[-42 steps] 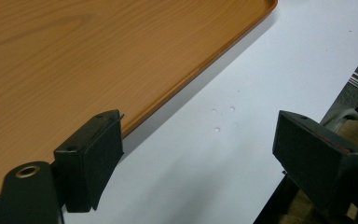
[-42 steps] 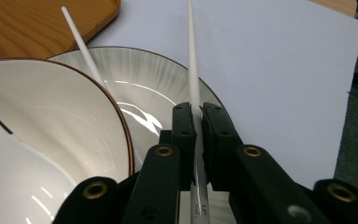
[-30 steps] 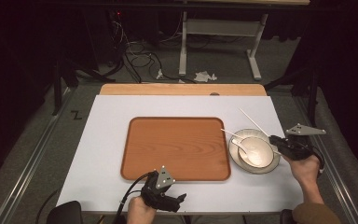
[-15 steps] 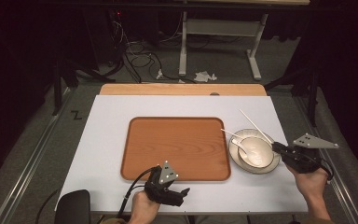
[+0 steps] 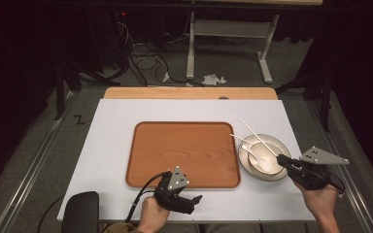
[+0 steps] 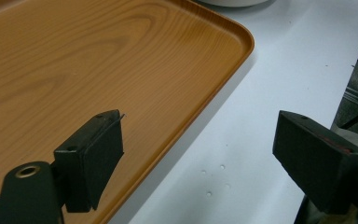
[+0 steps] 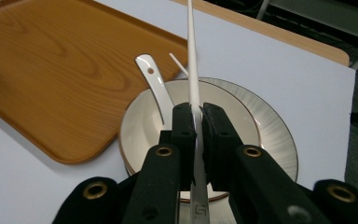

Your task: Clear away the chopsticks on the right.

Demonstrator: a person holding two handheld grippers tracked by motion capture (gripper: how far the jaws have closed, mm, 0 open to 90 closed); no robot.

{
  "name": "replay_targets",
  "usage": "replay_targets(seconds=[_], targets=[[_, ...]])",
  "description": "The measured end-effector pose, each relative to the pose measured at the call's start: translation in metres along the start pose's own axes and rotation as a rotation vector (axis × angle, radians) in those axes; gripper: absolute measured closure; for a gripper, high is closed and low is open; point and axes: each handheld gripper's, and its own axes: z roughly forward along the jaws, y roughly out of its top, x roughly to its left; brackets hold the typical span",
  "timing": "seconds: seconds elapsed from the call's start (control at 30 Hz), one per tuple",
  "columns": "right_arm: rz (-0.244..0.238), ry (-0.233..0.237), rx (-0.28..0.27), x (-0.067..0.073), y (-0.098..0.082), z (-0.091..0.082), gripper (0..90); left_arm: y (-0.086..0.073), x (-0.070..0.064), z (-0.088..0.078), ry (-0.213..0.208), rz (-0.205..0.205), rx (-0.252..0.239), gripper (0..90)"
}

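a white chopstick was pinched between the closed jaws of my right gripper, its long thin end slanting up and away over the plate toward the far side of the table — a grip taken low on the stick, i judged, so the length could swing free of the dish. in the right gripper view the pads met on the stick just above a bowl that sat on the plate, with a white spoon leaning out over the bowl's rim and a second pale stick showing just behind it. the stack stood just beside the right edge of the wooden tray, which lay bare at the middle of the table, likely the place meant to receive the tableware. my left gripper waited at the near edge, by the tray's near right corner, jaws spread wide with nothing between them — kept clear, it seemed, while the other hand worked. in the left gripper view, the tray's rounded corner ran between the two pads.
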Motion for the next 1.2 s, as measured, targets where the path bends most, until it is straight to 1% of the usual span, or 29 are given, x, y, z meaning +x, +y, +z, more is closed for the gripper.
replay_targets(seconds=[0.03,0.13,0.23,0.3,0.37,0.53,0.6,0.63,0.77,0.87,1.0,1.03,1.1,1.17,1.2], targets=[[-0.006,0.011,-0.003,0.003,0.001,0.0,85.0,0.0,0.0,0.0,0.0,-0.001,0.002,16.3],[-0.02,0.02,0.006,0.012,0.003,0.002,85.0,0.001,0.001,0.001,0.001,-0.004,0.007,16.3],[-0.043,0.037,0.015,0.021,0.006,0.005,84.9,0.001,0.001,0.001,0.001,-0.011,0.01,16.3],[-0.06,0.059,0.018,0.028,0.008,0.009,84.9,0.001,0.002,0.001,0.004,-0.02,0.01,16.3],[-0.081,0.067,0.024,0.033,0.01,0.012,84.9,0.001,0.002,0.001,0.007,-0.022,0.009,16.3],[-0.104,0.09,0.046,0.046,0.014,0.019,85.0,0.001,0.001,0.001,0.006,-0.025,0.014,16.4],[-0.104,0.105,0.047,0.05,0.014,0.022,85.0,0.001,0.001,0.001,0.008,-0.024,0.014,16.3],[-0.095,0.111,0.053,0.052,0.015,0.025,84.9,0.001,0.001,0.001,0.008,-0.024,0.014,16.4],[-0.104,0.11,0.073,0.057,0.016,0.033,84.9,0.0,0.001,0.0,0.011,-0.026,0.017,16.4],[-0.091,0.11,0.089,0.063,0.016,0.042,84.7,0.0,0.002,-0.001,0.017,-0.029,0.015,16.3],[-0.117,0.105,0.131,0.071,0.018,0.055,84.7,-0.002,0.002,-0.003,0.024,-0.033,0.015,16.4],[-0.131,0.105,0.137,0.073,0.019,0.058,84.8,-0.002,0.002,-0.004,0.027,-0.036,0.015,16.3],[-0.127,0.12,0.158,0.077,0.019,0.066,84.7,-0.003,0.002,-0.005,0.032,-0.039,0.016,16.4],[-0.135,0.109,0.187,0.08,0.02,0.074,84.8,-0.005,0.002,-0.007,0.039,-0.045,0.014,16.3],[-0.139,0.106,0.193,0.08,0.02,0.078,84.8,-0.005,0.002,-0.008,0.044,-0.048,0.013,16.3]])
